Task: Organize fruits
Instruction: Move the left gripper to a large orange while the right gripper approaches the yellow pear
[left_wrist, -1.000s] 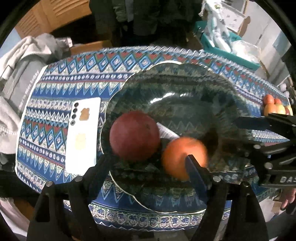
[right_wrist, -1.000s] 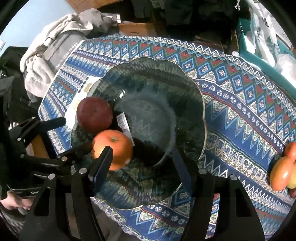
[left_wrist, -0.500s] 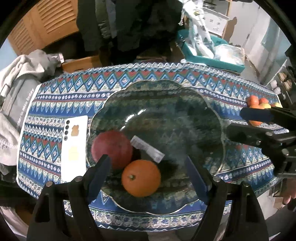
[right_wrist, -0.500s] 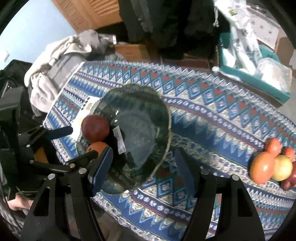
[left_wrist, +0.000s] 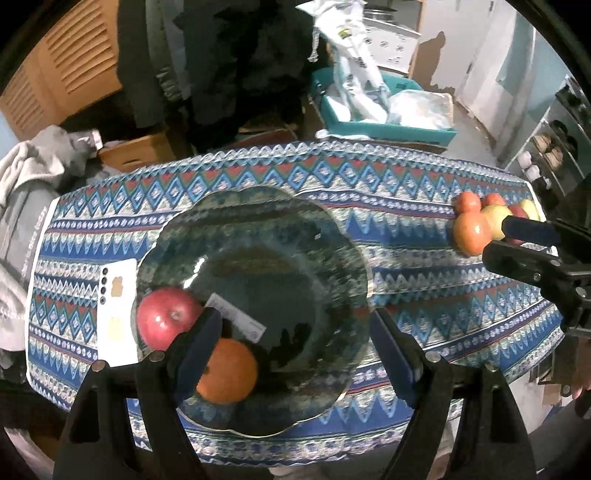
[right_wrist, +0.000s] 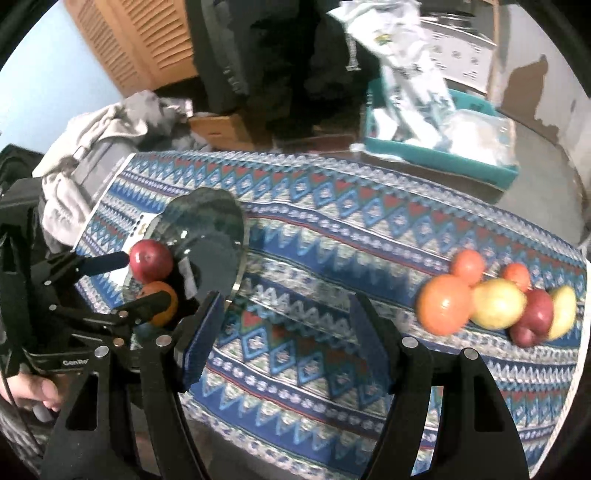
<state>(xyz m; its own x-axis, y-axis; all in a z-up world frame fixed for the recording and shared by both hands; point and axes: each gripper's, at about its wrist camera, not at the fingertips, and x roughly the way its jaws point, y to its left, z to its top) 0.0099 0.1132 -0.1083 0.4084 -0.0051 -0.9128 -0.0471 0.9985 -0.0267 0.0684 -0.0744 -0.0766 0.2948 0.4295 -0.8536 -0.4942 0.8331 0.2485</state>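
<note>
Steep overhead wrist views, shared bowl (left_wrist: 255, 258)

Left tool (left_wrist: 295, 350) angled steeply down, jaws apart and empty; right tool (right_wrist: 284, 332) likewise, jaws just widening.

Dim indoor light, glare on the glass bowl (left_wrist: 255, 258), fisheye-bent edges, slight motion blur.

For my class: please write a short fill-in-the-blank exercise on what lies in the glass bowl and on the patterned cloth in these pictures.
1. The glass bowl holds a red apple and an ____.
2. A white ____ lies flat on the cloth, beside the bowl.
3. Nothing sits between the right tongs; they are ____.
4. The pile of fruit lies ____ the bowl.

Missing words: orange; phone; open; outside
</note>
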